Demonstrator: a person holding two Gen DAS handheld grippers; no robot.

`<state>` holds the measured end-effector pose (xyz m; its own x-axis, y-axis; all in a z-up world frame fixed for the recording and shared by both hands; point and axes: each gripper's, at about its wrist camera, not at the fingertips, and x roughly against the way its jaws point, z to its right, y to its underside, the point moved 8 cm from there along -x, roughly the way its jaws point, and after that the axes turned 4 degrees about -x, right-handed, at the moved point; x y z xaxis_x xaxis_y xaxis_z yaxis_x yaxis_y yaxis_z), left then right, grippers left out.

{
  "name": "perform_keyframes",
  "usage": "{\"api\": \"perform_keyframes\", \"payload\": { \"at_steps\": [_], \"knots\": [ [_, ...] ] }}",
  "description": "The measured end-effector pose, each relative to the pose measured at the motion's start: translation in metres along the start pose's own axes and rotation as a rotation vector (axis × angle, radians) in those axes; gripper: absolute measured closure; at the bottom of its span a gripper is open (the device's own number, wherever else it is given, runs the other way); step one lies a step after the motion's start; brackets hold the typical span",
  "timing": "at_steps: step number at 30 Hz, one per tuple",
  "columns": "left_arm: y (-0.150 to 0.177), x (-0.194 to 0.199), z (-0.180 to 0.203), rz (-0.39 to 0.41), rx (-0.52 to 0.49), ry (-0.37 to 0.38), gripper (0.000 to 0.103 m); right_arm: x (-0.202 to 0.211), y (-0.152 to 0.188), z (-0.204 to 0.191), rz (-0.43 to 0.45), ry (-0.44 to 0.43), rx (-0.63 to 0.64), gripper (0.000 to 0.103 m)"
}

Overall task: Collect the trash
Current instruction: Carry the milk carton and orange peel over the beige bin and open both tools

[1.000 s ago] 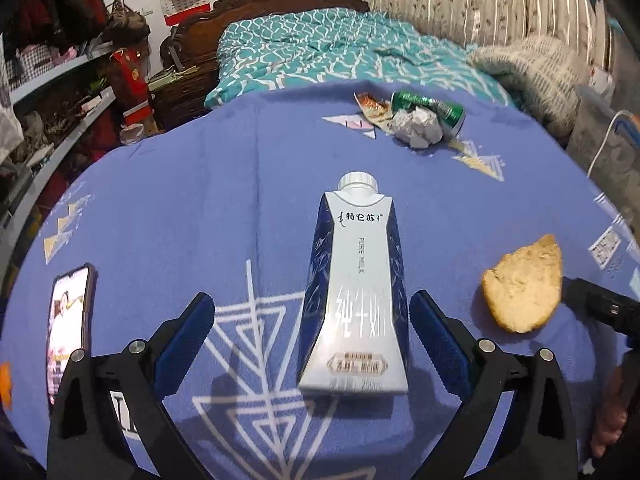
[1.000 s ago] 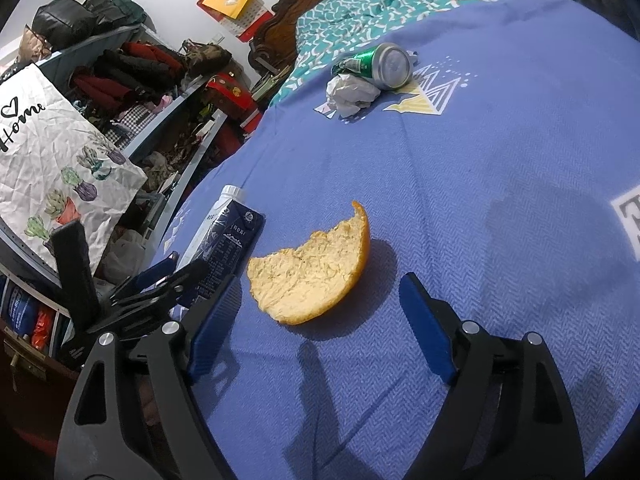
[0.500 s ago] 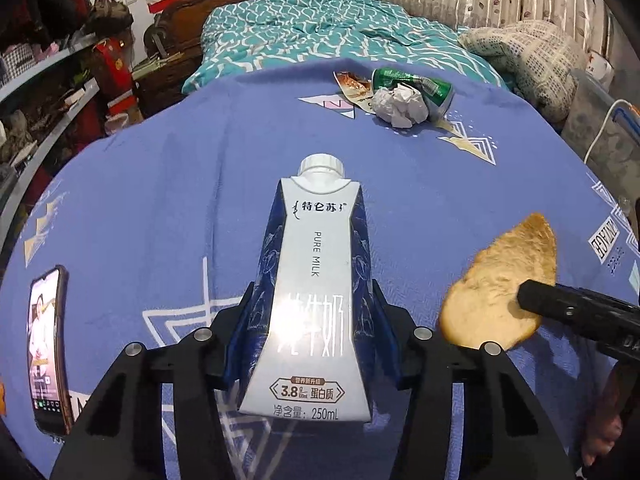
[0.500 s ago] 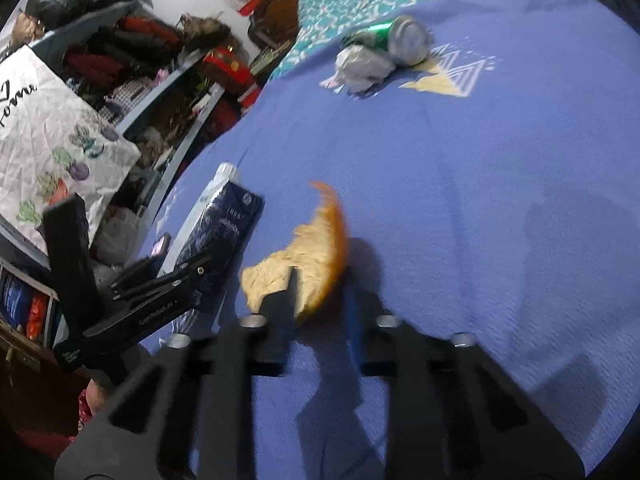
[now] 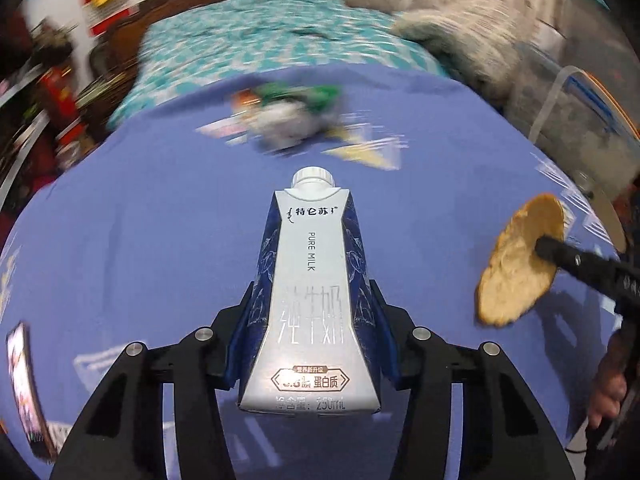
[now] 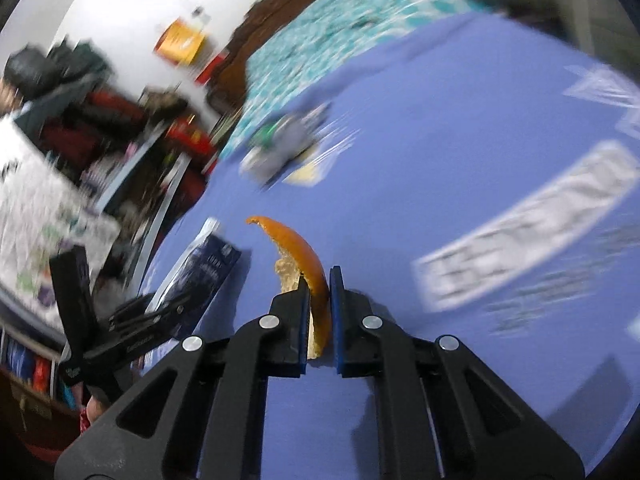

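Observation:
My left gripper [image 5: 312,296] is shut on a white and dark blue milk carton [image 5: 310,300] and holds it above the blue tablecloth [image 5: 160,220], cap pointing away. My right gripper [image 6: 319,276] is shut on a piece of orange peel [image 6: 308,264] and holds it off the cloth. The peel [image 5: 520,268] and the right gripper also show at the right of the left wrist view. The carton [image 6: 200,268] shows at the left of the right wrist view. A green can and crumpled paper [image 5: 292,116] lie blurred at the far side of the table.
A phone [image 5: 24,384] lies at the table's left edge. A bed with a teal cover [image 5: 260,44] stands behind the table. Cluttered shelves [image 6: 100,128] line the left. A patterned white bag [image 6: 44,216] hangs at the left.
Both grippers closed from open, the left on the carton, the right on the peel. Both objects have since lifted off the cloth, and both views now blur with motion.

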<state>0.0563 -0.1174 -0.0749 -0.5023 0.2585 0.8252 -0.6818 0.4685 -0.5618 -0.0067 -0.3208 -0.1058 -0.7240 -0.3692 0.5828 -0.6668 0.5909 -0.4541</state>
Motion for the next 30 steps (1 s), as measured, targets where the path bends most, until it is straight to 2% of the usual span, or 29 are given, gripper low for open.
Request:
{"api": "perform_keyframes", "payload": {
  "at_steps": [5,14,17,20,21,22,23,25,26,27,30],
  "knots": [
    [-0.048,-0.012,0.096,-0.001,-0.152,0.139,0.054,0.068,-0.037,0.072,0.141,0.079,-0.104,0.091],
    [-0.131,-0.029,0.318,0.016,-0.433,0.36,0.054,0.204,-0.097,0.207,0.428,0.233,-0.286,0.092],
    [-0.149,-0.035,0.388,0.017,-0.505,0.432,0.054,0.236,-0.111,0.245,0.484,0.291,-0.336,0.091],
    [-0.161,-0.046,0.445,-0.018,-0.535,0.511,0.051,0.252,-0.12,0.276,0.495,0.329,-0.376,0.085],
    [-0.161,-0.051,0.454,-0.028,-0.54,0.508,0.035,0.256,-0.119,0.282,0.498,0.338,-0.389,0.069],
    [-0.164,-0.057,0.462,-0.025,-0.536,0.487,0.032,0.259,-0.119,0.286,0.502,0.332,-0.402,0.048],
    [-0.164,-0.059,0.465,-0.018,-0.53,0.48,0.032,0.262,-0.118,0.287,0.522,0.314,-0.414,0.01],
    [-0.163,-0.063,0.469,-0.027,-0.52,0.498,0.032,0.278,-0.116,0.292,0.604,0.332,-0.395,0.012],
    [-0.162,-0.063,0.465,-0.029,-0.511,0.5,0.032,0.278,-0.117,0.293,0.601,0.349,-0.385,0.021],
    [-0.162,-0.061,0.459,-0.025,-0.505,0.504,0.032,0.28,-0.116,0.293,0.603,0.359,-0.387,0.024],
    [-0.161,-0.054,0.433,0.015,-0.5,0.478,0.032,0.282,-0.115,0.287,0.632,0.313,-0.416,0.024]
  ]
}}
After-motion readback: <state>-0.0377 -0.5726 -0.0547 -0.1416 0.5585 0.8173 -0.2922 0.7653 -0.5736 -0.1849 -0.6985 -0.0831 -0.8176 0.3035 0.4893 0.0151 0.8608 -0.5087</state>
